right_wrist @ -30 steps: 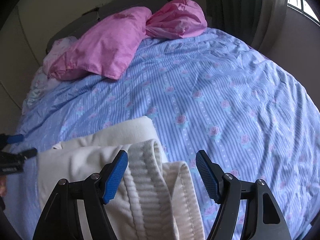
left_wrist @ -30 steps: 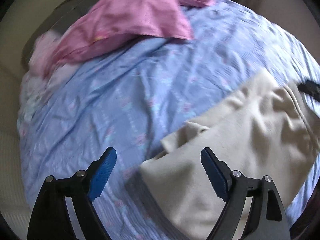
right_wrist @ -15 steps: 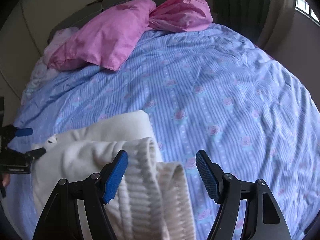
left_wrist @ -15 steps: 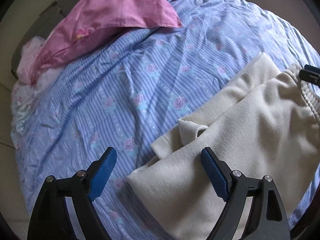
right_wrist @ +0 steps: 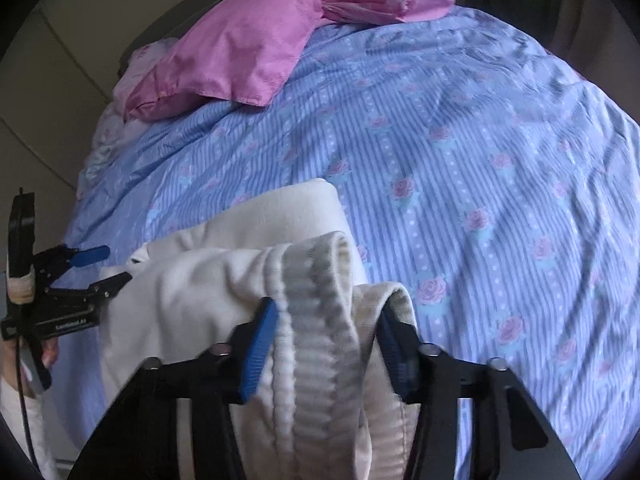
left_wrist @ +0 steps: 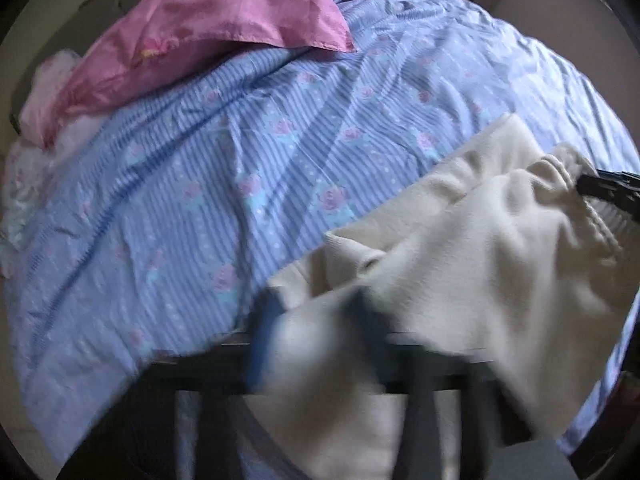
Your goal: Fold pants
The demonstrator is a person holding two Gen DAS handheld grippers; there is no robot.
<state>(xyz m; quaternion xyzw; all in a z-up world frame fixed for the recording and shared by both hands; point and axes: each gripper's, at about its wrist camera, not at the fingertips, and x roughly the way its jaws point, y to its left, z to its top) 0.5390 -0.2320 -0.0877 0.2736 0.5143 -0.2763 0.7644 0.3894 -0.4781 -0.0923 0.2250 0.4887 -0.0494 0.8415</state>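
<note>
Left tongs (left_wrist: 316, 344) blurred – just closed on pants (left_wrist: 460, 264); right tongs (right_wrist: 326, 344) closing, clamping waistband (right_wrist: 316, 320).

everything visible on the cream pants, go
The pants are cream, soft and fleecy-looking, with a thick ribbed elastic waistband. They lie rumpled and partly doubled over on the blue striped, rose-print bedsheet, near its front edge. The right gripper has just closed on the bunched waistband. The left gripper, blurred, has just closed on the other end of the fabric. Nothing else touches them; the pink pillows lie well behind.
</note>
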